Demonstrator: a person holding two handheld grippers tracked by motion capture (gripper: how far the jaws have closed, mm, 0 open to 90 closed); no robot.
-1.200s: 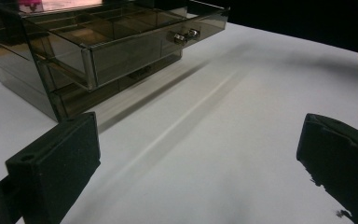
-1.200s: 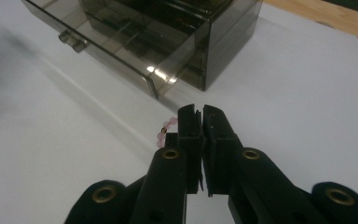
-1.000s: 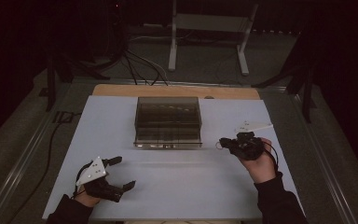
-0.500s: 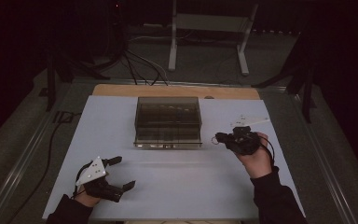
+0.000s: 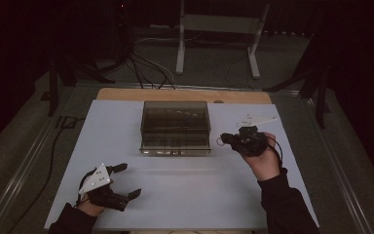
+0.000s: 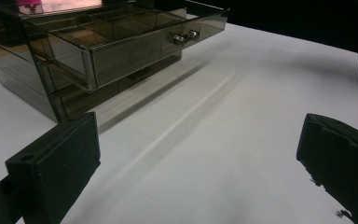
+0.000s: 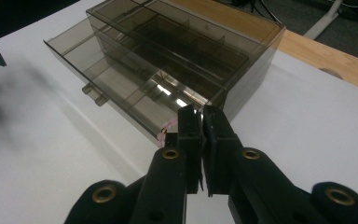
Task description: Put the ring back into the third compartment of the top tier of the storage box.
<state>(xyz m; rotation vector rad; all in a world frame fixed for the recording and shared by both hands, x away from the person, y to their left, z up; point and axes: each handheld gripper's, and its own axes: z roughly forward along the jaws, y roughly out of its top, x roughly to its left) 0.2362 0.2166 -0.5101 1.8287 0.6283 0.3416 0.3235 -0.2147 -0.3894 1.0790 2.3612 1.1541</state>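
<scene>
Top drawer [image 7: 121,79] of the smoky organizer box [image 5: 175,127] is already out, right gripper [image 7: 200,122] pinching a small pink loop [image 7: 166,130] beside it that isn't dropped in yet, left gripper [image 5: 121,180] idle, jaws wide apart.

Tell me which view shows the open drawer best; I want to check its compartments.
The right gripper view: it looks down into the pulled-out drawer, so its dividers show. The left gripper view catches the drawer from the side, with its two knobs. The high view shows the drawer small and dim.

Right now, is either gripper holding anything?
The right gripper pinches a thin pink loop by its end, beside the organiser's open drawer. The left gripper holds nothing.
</scene>
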